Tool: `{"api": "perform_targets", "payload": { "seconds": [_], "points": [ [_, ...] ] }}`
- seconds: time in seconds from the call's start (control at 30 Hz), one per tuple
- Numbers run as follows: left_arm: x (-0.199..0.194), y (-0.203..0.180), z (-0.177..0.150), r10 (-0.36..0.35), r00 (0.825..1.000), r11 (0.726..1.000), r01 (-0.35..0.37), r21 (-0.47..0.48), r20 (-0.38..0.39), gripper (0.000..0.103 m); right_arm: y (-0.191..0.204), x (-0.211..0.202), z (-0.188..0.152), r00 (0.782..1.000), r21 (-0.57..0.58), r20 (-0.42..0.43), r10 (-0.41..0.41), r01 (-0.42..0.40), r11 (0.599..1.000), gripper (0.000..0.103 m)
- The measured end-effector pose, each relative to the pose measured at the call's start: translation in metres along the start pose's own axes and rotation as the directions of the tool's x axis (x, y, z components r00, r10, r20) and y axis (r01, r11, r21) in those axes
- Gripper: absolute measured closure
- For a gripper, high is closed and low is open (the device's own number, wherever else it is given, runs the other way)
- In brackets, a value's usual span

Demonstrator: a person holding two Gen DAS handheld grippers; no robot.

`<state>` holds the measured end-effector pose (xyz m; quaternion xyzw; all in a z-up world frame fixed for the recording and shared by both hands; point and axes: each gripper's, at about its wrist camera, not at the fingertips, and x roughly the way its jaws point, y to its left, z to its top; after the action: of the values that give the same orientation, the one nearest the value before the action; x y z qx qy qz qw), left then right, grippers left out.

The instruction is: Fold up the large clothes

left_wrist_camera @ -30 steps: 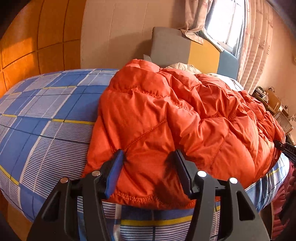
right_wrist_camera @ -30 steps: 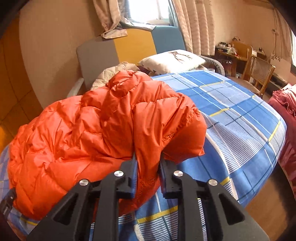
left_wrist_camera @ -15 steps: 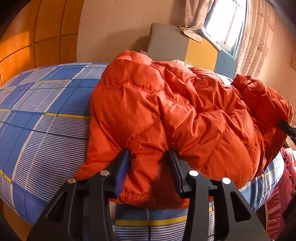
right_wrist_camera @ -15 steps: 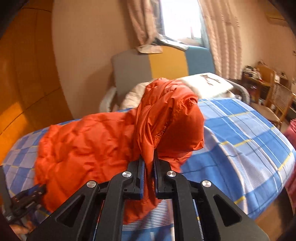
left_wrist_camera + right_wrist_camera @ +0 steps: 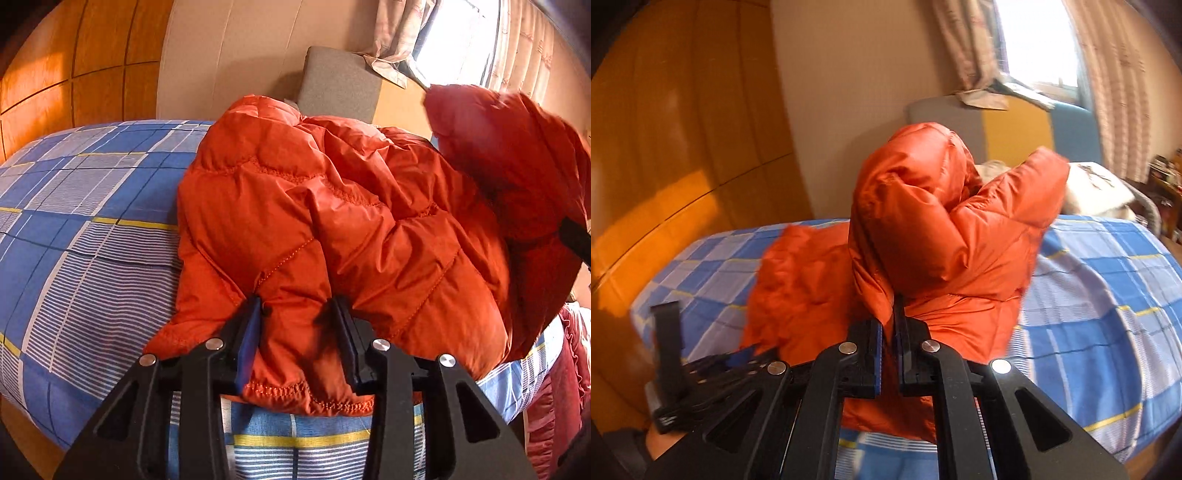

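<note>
An orange puffer jacket [image 5: 332, 206] lies on a bed with a blue checked sheet [image 5: 85, 221]. My left gripper [image 5: 297, 325] is shut on the jacket's hem near the bed's front edge, with thick padded cloth bunched between its jaws. My right gripper [image 5: 888, 321] is shut tight on another part of the jacket [image 5: 934, 236] and holds it raised above the bed, so the cloth hangs in a bunch. That raised part also shows at the right of the left wrist view [image 5: 517, 155]. The left gripper's body shows at the lower left of the right wrist view [image 5: 701, 384].
A grey, yellow and blue headboard [image 5: 1015, 122] and a white pillow [image 5: 1097, 188] are at the far end of the bed. Orange wood panels [image 5: 665, 166] line the wall. A curtained window [image 5: 1034, 44] is behind. A red ruffled cloth [image 5: 561, 387] hangs off the bed's right.
My right gripper has lifted its part of the jacket up off the bed and swung it toward the left gripper. The left gripper has closed further on the hem.
</note>
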<state>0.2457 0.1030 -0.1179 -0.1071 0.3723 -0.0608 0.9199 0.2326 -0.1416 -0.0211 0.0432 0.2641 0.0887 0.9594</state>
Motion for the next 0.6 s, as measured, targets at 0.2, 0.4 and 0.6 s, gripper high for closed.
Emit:
{"api": "perform_targets", "payload": {
  "seconds": [0.2,0.4,0.6],
  "points": [
    [0.000,0.001,-0.001,-0.001,1.000,1.000,0.001,-0.004,-0.001,0.068,0.023,0.002,-0.005,0.995,-0.068,-0.036,0.089,-0.091,0.993,0.098],
    [0.001,0.004,-0.001,-0.005,1.000,1.000,0.005,-0.009,-0.002,0.069,0.041,-0.001,-0.009,0.985,-0.125,-0.058,0.162,-0.168,0.978,0.098],
    [-0.001,0.006,-0.003,-0.005,1.000,1.000,0.005,-0.016,-0.002,0.071,0.057,-0.006,-0.016,0.967,-0.177,-0.089,0.240,-0.252,0.951,0.098]
  ]
}}
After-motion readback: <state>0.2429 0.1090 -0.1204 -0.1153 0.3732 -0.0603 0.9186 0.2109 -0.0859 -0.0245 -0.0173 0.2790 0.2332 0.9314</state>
